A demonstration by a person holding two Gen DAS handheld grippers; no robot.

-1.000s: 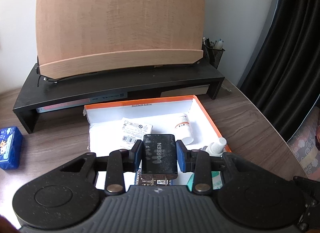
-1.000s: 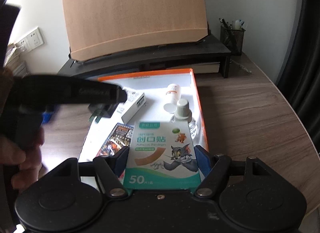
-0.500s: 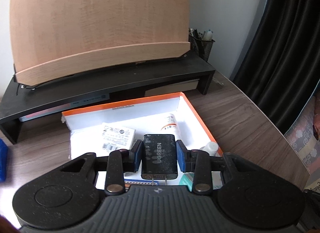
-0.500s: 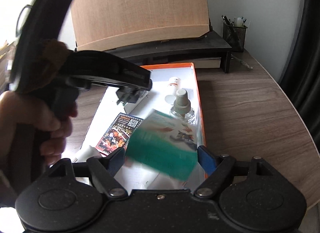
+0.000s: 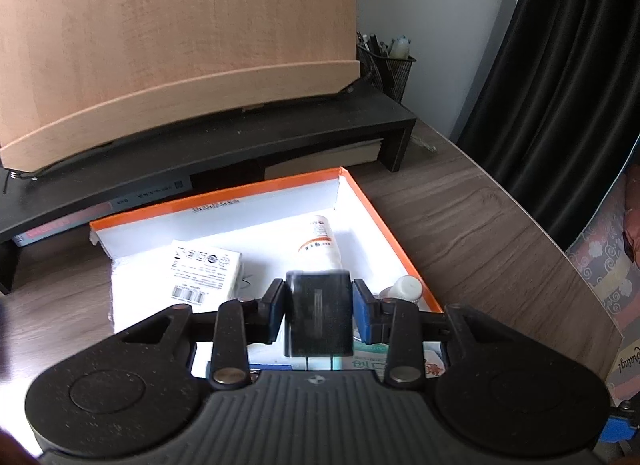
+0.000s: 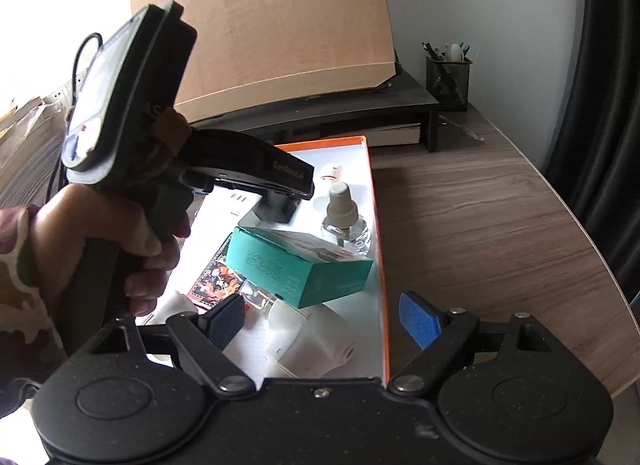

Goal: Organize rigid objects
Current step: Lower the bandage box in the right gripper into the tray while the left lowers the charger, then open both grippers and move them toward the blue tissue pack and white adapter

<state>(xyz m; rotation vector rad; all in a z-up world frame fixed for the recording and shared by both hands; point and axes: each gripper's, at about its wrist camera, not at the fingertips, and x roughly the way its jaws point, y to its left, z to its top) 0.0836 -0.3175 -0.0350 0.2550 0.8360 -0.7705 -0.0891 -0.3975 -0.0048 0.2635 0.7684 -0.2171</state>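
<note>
We see the left wrist view from just behind its own fingers, looking forward and down, close over the shallow orange-rimmed white cardboard box towards the black wooden monitor riser. The right wrist view sits nearer the box's near end, facing the same riser from further right. Both share the box, the small white bottle with an orange label, the black mesh pen holder and the grey wood-grain surface.
</note>
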